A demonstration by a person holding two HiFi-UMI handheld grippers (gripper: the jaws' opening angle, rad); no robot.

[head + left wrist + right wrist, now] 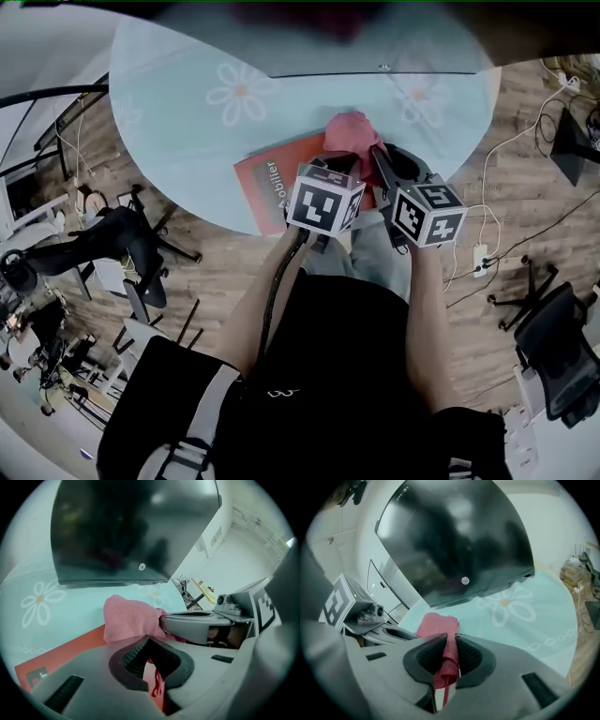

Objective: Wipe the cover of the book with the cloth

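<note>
Clamped tight in right gripper [447,663]: fold of pink cloth [436,623], bunched on far right part of red book [272,178]. Pinched on book's near edge: left gripper [152,670], jaws almost together. Legible on cover: "obilier". Beneath, at near edge: pale floral table [187,122].

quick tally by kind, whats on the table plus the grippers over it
red book: 1
pink cloth: 1
grippers: 2 (left gripper, right gripper)
total: 4
</note>
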